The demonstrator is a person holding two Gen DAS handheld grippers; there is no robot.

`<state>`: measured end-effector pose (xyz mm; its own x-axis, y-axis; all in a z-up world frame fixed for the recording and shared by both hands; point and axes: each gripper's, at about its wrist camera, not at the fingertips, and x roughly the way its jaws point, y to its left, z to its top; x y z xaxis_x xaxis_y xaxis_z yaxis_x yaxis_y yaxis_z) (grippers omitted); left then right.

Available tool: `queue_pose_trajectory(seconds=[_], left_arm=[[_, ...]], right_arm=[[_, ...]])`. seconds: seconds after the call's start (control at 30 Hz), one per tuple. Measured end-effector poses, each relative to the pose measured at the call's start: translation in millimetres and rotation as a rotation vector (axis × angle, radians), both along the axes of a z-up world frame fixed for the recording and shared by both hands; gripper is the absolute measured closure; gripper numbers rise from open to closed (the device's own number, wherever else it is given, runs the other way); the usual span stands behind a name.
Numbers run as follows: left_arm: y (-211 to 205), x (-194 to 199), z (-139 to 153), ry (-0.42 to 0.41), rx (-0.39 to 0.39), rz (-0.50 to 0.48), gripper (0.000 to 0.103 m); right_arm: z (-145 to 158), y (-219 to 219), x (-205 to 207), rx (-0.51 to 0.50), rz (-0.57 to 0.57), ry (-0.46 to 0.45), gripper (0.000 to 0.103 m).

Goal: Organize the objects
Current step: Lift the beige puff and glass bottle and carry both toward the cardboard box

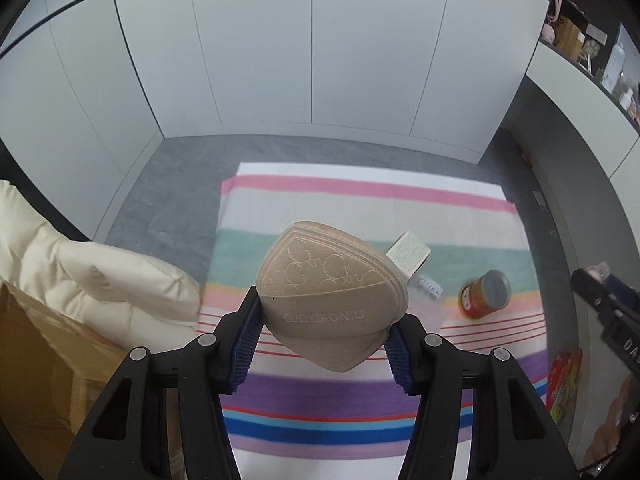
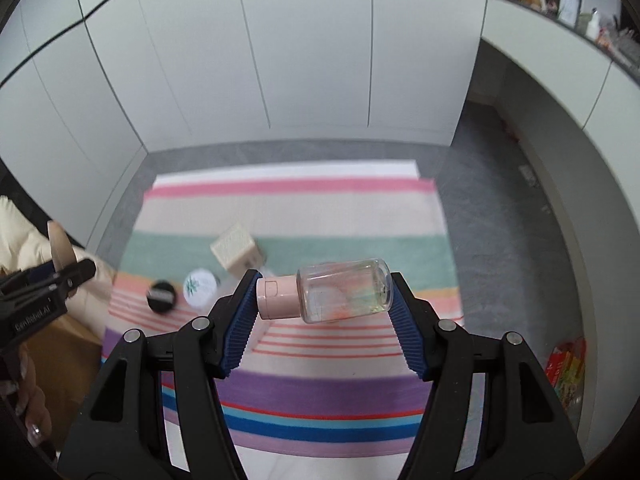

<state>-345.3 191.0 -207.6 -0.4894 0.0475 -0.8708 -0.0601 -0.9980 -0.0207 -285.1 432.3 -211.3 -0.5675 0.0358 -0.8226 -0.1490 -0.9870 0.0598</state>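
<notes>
My left gripper (image 1: 330, 304) is shut on a beige triangular compact case (image 1: 332, 292) with embossed lettering, held up above the striped cloth (image 1: 360, 200). My right gripper (image 2: 325, 277) is shut on a clear bottle (image 2: 348, 296) with a pink cap (image 2: 276, 296), lying sideways between the pads, cap to the left. On the cloth lie a small white box (image 1: 408, 252) (image 2: 234, 252), an orange jar with a grey lid (image 1: 486, 294), a white round jar (image 2: 200, 286) and a black round compact (image 2: 161, 296). Each gripper shows at the edge of the other's view.
A cardboard box (image 1: 36, 360) and a cream padded cushion (image 1: 80, 264) sit left of the cloth. White cabinet doors (image 1: 320, 60) stand behind it on the grey floor (image 2: 500, 220). A colourful carton (image 2: 568, 368) lies at the right; a cluttered shelf (image 2: 580, 12) is upper right.
</notes>
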Motion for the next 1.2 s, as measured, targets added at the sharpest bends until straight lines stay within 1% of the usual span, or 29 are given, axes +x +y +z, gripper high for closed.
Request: queue_pose_trajectory(seconds=[0.1,0.13,0.17,0.2,0.3,0.4,0.6,0.77,0.93,1.03,1.2], left_arm=[[0.2,2.6,29.2,0.01,0.027,0.011,0.046],[0.7,5.0,38.2,0.019,0.012,0.016,0.046],[3.4,7.6,49.4,0.033,-0.022,0.018,0.046],[5.1,10.1,58.4,0.036,-0.033,0.009,0.046],[2.4,18.4,82.9,0.038,0.0,-0.004,0.046],[-0.8,26.1,104.5,0.058,-0.005,0.0,0.046],[-0.3,42.5,152.1,0.103,-0.015,-0.009,0.046],[-5.8,55.5,188.2,0.116,0.021,-0.003,0.046],[-6.2,72.1,214.9,0.155,0.004,-0.001,0.046],[-5.9,79.4,229.5,0.169,0.016,-0.007,0.046],[-1.2,94.0,251.4,0.194,0.018,-0.021,0.046]], right_arm=[[31.2,1.7,2.3,0.011,-0.016,0.024,0.038],[40.8,1.5,3.4,0.015,-0.018,0.032,0.038],[52.9,0.5,5.3,0.02,-0.018,0.04,0.038],[59.0,-1.3,6.3,0.022,-0.018,0.044,0.038],[85.9,-4.7,14.4,0.021,-0.007,0.063,0.038],[109.8,-5.0,26.1,0.015,-0.008,0.088,0.038],[144.9,-5.6,41.0,0.006,-0.028,0.103,0.038],[173.3,-9.0,53.5,0.001,-0.025,0.118,0.038],[198.9,-17.7,63.9,0.009,-0.004,0.141,0.038],[213.6,-20.6,67.7,-0.014,0.014,0.154,0.038],[236.2,-28.6,81.6,-0.001,0.027,0.183,0.038]])
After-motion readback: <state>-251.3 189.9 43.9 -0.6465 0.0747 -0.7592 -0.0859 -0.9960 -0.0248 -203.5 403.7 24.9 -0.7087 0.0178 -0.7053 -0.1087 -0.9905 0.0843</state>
